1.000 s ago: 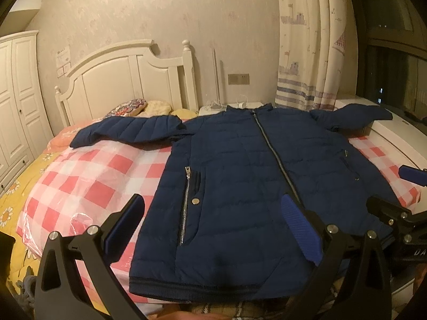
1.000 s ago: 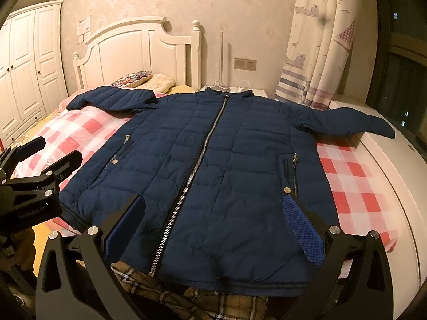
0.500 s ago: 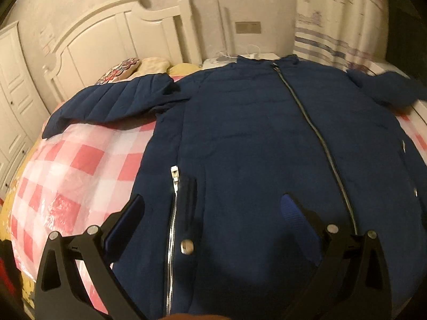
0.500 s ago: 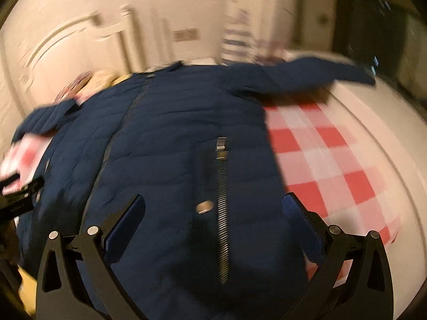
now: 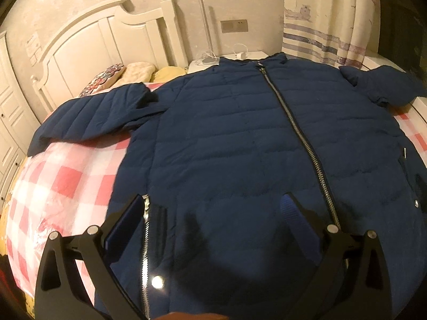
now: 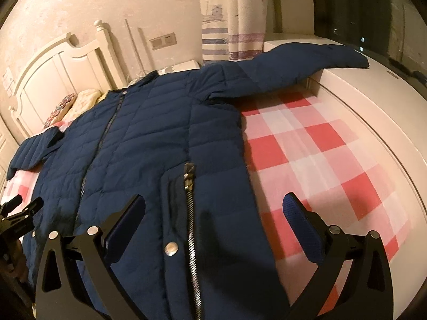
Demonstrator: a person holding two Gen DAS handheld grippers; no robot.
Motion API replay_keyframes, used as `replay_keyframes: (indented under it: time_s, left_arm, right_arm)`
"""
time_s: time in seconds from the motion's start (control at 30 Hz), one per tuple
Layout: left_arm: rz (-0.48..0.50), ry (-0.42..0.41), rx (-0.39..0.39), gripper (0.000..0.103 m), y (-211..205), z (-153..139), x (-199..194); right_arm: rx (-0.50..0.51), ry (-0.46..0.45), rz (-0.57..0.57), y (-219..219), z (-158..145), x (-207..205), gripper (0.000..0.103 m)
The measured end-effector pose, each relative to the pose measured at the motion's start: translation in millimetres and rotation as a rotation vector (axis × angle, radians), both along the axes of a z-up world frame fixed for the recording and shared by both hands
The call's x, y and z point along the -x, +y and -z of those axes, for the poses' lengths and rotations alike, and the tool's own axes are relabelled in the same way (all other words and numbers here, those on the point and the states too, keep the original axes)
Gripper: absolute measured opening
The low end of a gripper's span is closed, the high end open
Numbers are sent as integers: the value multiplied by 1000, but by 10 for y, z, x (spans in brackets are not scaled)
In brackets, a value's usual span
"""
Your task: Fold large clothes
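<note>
The left tool [image 5: 210, 216] hangs released, its 2 fingers spread wide over the lower front of the jacket [image 5: 240, 146], one finger by the pocket zip [image 5: 145, 253]. The right tool [image 6: 213, 213] is likewise released, straddling the jacket's side edge, with one finger over the checked sheet [image 6: 320, 160]. The navy padded jacket lies flat, front up and zipped, across the bed. One sleeve [image 5: 88, 117] stretches toward the pillows [image 5: 128, 73]; the other sleeve [image 6: 299, 64] reaches onto the white ledge [image 6: 373, 101]. Beyond stand the headboard [image 5: 106, 34] and curtain [image 5: 328, 18].
</note>
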State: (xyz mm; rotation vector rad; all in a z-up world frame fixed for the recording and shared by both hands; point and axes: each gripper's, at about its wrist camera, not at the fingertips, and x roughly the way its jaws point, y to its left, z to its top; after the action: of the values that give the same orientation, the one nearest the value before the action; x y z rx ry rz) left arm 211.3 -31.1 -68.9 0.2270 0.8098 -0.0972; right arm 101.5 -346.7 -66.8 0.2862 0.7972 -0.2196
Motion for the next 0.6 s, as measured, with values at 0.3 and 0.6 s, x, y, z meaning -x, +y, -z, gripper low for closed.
replay_keyframes:
  time_s: [0.3, 0.6]
  left_arm:
    - [19, 74, -6, 101, -159, 192, -494]
    - [36, 139, 28, 101, -206, 363, -836]
  right_arm:
    - [12, 75, 78, -474, 144, -555, 99]
    - [-71, 138, 185, -1202, 369, -1307, 99]
